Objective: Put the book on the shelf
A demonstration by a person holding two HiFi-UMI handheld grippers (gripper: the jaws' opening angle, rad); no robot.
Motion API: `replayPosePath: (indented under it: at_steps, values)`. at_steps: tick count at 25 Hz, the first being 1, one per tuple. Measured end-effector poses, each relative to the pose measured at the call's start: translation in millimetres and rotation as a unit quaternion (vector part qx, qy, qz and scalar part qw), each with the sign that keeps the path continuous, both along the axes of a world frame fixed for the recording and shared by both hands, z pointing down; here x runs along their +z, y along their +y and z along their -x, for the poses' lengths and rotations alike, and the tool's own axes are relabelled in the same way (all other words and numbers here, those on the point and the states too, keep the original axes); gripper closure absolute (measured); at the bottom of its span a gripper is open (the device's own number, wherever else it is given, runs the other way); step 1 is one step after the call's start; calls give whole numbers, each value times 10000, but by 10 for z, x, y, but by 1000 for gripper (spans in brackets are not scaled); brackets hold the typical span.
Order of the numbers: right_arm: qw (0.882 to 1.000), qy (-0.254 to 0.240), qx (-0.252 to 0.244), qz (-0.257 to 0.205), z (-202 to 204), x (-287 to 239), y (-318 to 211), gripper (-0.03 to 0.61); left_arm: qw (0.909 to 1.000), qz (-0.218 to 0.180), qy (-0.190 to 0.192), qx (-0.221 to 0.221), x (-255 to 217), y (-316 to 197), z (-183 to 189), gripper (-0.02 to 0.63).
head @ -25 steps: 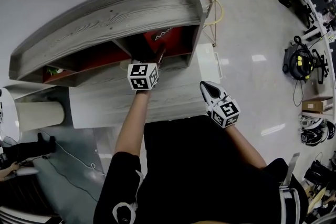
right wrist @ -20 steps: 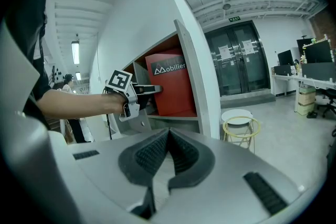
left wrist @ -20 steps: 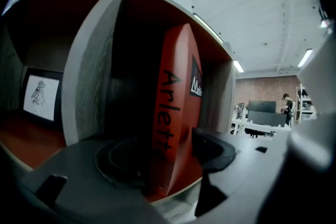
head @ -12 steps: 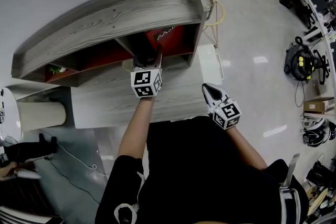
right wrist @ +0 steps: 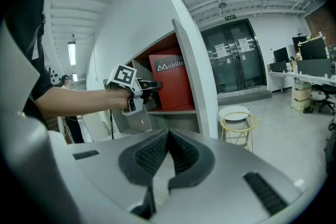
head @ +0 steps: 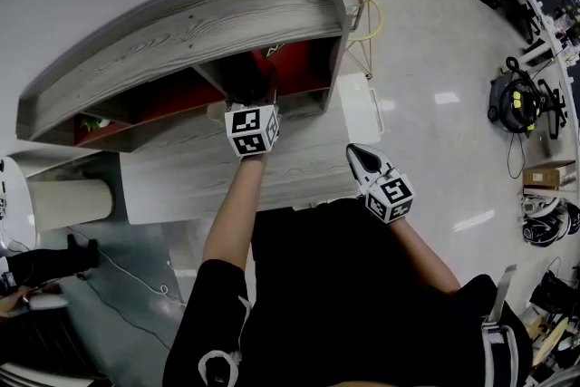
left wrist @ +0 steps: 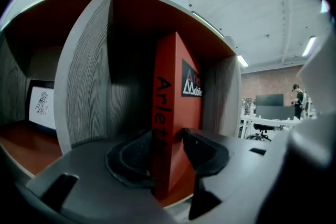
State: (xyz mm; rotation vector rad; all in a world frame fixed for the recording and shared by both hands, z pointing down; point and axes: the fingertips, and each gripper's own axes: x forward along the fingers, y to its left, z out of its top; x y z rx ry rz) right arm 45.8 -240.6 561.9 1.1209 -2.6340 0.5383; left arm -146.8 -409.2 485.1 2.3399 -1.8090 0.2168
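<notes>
Since the earlier frame the left gripper [left wrist: 169,153] has pushed a little deeper into the shelf [head: 181,32], and less of the red cover of the book [left wrist: 176,107] shows under the shelf's top board in the head view. Its jaws have just been closing, and the book is between them: one pad lies on the spine side and the other on the front cover, so the gripper seems to hold the book at about half opening. The book stands upright in the right compartment of the shelf, on the red floor, with its spine toward the gripper. It stands between the grey divider and the right side wall; whether it touches either of them I cannot tell. The right gripper [right wrist: 167,155] is in front of the shelf, above the front edge of the tabletop [head: 299,163], apart from the book. Its jaws are together and hold nothing.
</notes>
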Motion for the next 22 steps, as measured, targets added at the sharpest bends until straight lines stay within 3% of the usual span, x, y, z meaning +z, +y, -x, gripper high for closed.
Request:
replayPosePath:
  at_steps: [8,14,22]
  values:
    - [9999,47,111,37,-43,19,-24,578,9995,57,15,-308,11,-221,89,462]
    - [9998,88,179,74,-62,30,-36,578,9989,40,332,-315,12,-394,112,465]
    - [9992,136,345,137,-194,72,-36,578,9983,27,430,-380,23,-556,156,468]
